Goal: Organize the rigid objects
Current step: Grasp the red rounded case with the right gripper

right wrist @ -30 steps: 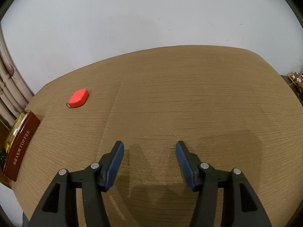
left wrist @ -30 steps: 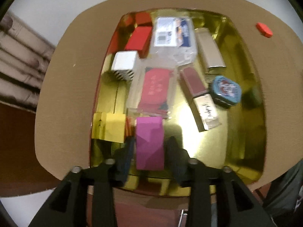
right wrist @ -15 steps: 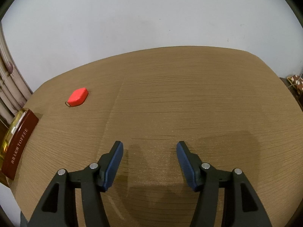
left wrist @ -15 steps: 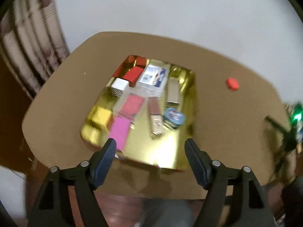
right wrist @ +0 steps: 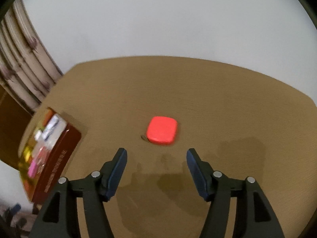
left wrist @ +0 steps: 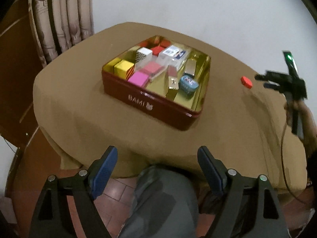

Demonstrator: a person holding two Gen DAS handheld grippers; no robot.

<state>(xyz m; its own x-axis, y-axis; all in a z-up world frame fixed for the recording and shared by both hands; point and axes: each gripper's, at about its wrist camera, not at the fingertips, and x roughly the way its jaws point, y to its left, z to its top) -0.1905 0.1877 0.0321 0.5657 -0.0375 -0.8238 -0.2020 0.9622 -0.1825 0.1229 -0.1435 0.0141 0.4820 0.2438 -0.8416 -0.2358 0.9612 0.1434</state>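
A dark red tin [left wrist: 158, 107] with a gold inside stands on the brown table and holds several small boxes, among them a pink box [left wrist: 138, 78] at its near side. My left gripper [left wrist: 157, 152] hangs back over the table's near edge, its jaws opening with nothing between them. A small red rounded case [right wrist: 162, 130] lies on the bare tabletop just ahead of my right gripper [right wrist: 156, 158], whose jaws are opening and hold nothing. In the left wrist view the red case [left wrist: 246, 81] lies right of the tin, with the right gripper [left wrist: 261, 81] blurred beside it.
The tin [right wrist: 57, 152] shows at the left edge of the right wrist view. Pleated curtains [left wrist: 59, 19] hang behind the table's far left corner. A person's grey-trousered leg [left wrist: 158, 198] is below the left gripper. A white wall lies behind the table.
The left gripper let go of the pink box in the tin, opened and drew back past the table's near edge. The right gripper swung toward the red case, which now lies just ahead.
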